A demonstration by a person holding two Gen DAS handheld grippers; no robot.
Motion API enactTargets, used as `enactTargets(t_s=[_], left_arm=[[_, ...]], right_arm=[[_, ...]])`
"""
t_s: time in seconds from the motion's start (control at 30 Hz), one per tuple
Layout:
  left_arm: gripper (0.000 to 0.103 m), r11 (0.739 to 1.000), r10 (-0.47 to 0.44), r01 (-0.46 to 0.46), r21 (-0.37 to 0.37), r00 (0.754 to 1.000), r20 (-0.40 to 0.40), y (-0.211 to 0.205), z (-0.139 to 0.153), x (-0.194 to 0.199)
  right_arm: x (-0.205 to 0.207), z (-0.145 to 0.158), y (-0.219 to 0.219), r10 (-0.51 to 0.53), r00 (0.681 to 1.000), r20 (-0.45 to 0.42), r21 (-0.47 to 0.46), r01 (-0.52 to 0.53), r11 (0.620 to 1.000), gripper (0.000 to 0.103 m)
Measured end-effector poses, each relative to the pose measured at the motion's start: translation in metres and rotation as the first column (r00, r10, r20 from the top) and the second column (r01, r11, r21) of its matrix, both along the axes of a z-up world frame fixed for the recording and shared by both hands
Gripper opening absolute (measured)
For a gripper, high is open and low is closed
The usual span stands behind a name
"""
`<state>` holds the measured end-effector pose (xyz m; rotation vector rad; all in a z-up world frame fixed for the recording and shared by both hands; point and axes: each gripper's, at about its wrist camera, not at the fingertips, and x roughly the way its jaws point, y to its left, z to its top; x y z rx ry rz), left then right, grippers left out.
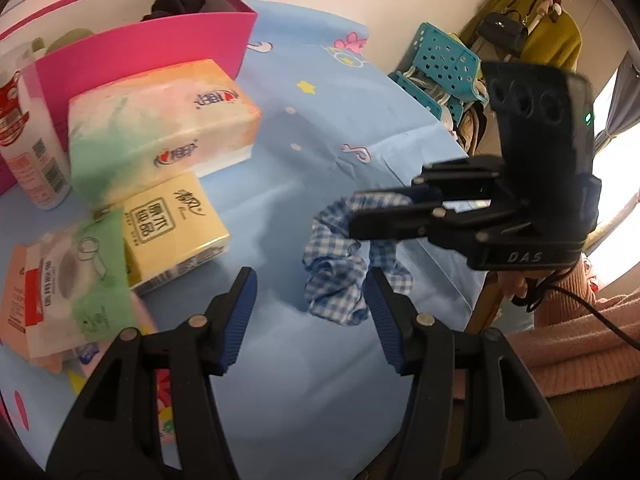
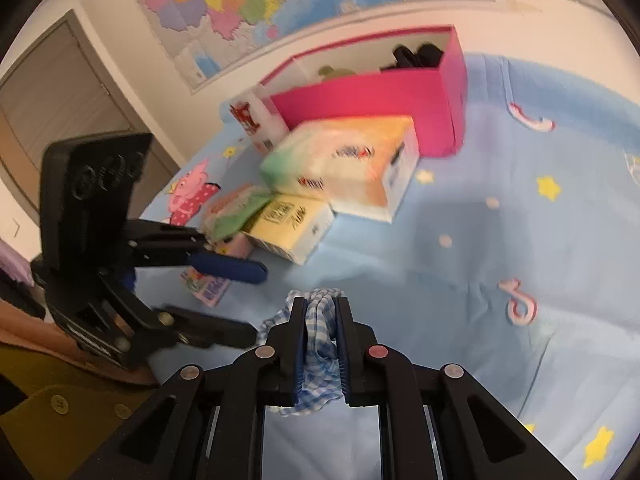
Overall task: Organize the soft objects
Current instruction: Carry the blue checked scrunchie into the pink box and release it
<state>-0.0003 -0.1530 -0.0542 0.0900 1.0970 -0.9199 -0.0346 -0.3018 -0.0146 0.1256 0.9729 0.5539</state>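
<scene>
Blue-checked scrunchie (image 2: 318, 322) pinched in my right hand-held gripper (image 2: 320, 308).
My left hand-held gripper (image 1: 308, 292) gapes wide just beside it, pink box (image 1: 132, 50) beyond the tissue packs (image 1: 160, 124).

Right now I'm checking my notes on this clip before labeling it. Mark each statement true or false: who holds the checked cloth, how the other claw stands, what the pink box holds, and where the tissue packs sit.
1. The right claw is shut on the blue checked cloth. True.
2. The left claw is also clamped on the cloth. False: it stands open with nothing between its fingers.
3. The pink box is empty. False: a dark item and a greenish one lie inside.
4. The yellow tissue pack lies on the blue sheet beside the large tissue pack. True.
</scene>
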Motion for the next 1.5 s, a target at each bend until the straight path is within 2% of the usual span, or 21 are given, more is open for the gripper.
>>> enactTargets(t_s=[0.3, 0.43, 0.6, 0.77, 1.07, 1.23, 1.33, 1.4, 1.5], left_arm=[[0.057, 0.998, 0.013, -0.008, -0.067, 0.997, 0.076, -0.002, 0.028, 0.013], [0.046, 0.996, 0.046, -0.038, -0.082, 0.993, 0.108, 0.003, 0.046, 0.027], [0.043, 0.992, 0.09, -0.074, -0.106, 0.984, 0.151, 0.012, 0.068, 0.047], [0.039, 0.987, 0.149, -0.132, -0.093, 0.967, 0.207, 0.007, 0.093, 0.076], [0.039, 0.978, 0.209, -0.202, -0.053, 0.947, 0.246, 0.001, 0.106, 0.131], [0.039, 0.972, 0.233, -0.235, -0.019, 0.948, 0.215, -0.006, 0.098, 0.155], [0.039, 0.968, 0.244, -0.253, 0.013, 0.946, 0.212, -0.011, 0.091, 0.162], [0.039, 0.963, 0.258, -0.269, 0.027, 0.944, 0.206, -0.011, 0.087, 0.165], [0.04, 0.957, 0.273, -0.286, 0.04, 0.941, 0.198, -0.009, 0.082, 0.167]], right_arm=[[0.011, 0.044, 0.005, 0.02, 0.992, 0.128, 0.018, -0.022, 1.0, 0.013], [0.028, 0.069, 0.009, 0.029, 0.977, 0.209, 0.005, -0.03, 1.0, 0.013], [0.054, 0.1, 0.012, 0.036, 0.954, 0.299, -0.004, -0.037, 0.999, 0.013], [0.084, 0.12, 0.013, 0.021, 0.933, 0.358, -0.016, -0.016, 1.0, 0.013], [0.141, 0.118, 0.014, -0.025, 0.935, 0.355, -0.005, 0.029, 1.0, 0.013], [0.166, 0.104, 0.011, -0.058, 0.944, 0.323, -0.012, 0.066, 0.998, 0.013], [0.178, 0.094, 0.008, -0.074, 0.952, 0.298, -0.009, 0.08, 0.997, 0.015], [0.186, 0.086, 0.008, -0.09, 0.953, 0.29, -0.041, 0.106, 0.993, 0.016], [0.192, 0.076, 0.006, -0.12, 0.953, 0.279, -0.075, 0.146, 0.986, 0.026]])
